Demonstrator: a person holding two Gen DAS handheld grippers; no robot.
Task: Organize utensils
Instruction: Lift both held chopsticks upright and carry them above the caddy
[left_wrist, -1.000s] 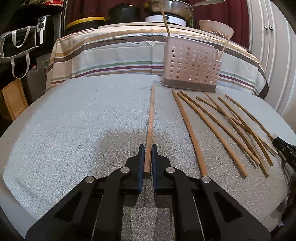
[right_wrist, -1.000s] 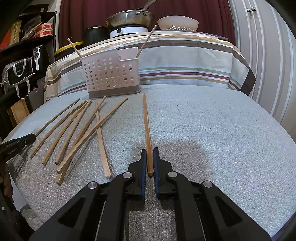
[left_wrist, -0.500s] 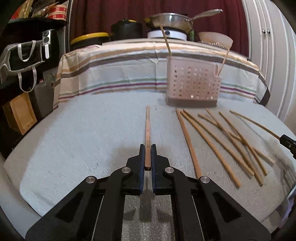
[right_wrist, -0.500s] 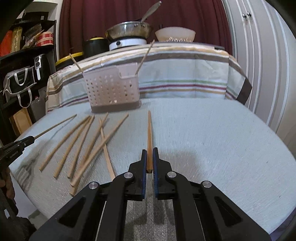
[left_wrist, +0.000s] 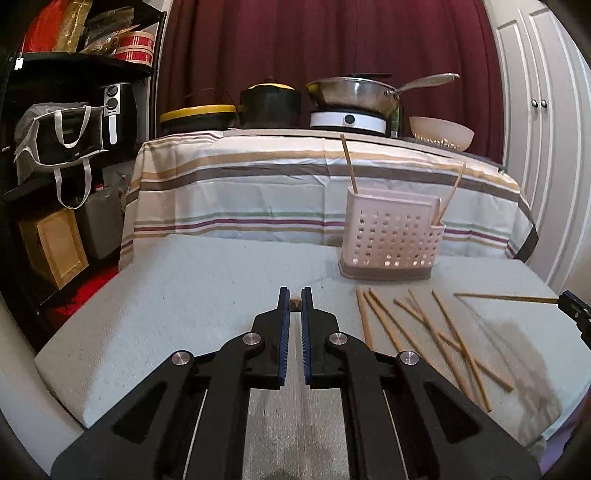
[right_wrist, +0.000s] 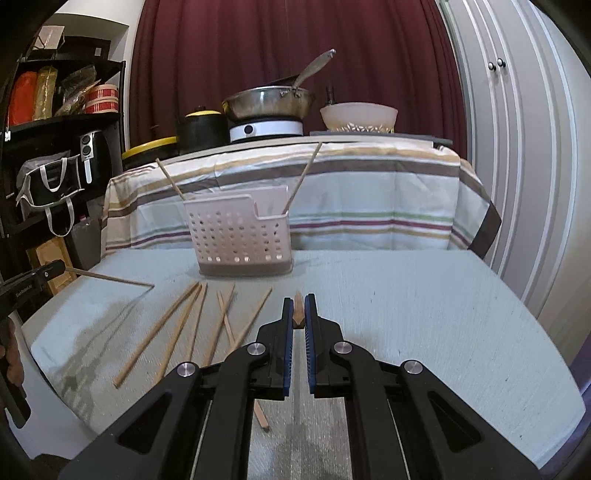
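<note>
My left gripper (left_wrist: 294, 295) is shut on a wooden chopstick (left_wrist: 294, 304), seen end-on and lifted off the table. My right gripper (right_wrist: 299, 302) is shut on another chopstick (right_wrist: 298, 312), also end-on and lifted. Each held chopstick shows in the other view, pointing level over the table: the right one (left_wrist: 506, 297), the left one (right_wrist: 110, 277). A pink perforated utensil basket (left_wrist: 391, 240) stands at the back of the table, also in the right wrist view (right_wrist: 242, 240), with two chopsticks standing in it. Several loose chopsticks (left_wrist: 424, 332) lie on the table in front of it (right_wrist: 192, 325).
The table has a pale grey cloth (left_wrist: 184, 295). Behind it is a striped-cloth counter (left_wrist: 295, 184) with a pan, pots and a bowl. Dark shelves with bags (left_wrist: 62, 129) stand at the left, white cabinet doors (left_wrist: 535, 110) at the right.
Both grippers have lifted their chopsticks off the table and levelled them, so each now appears end-on. The views have risen and tilted up.
</note>
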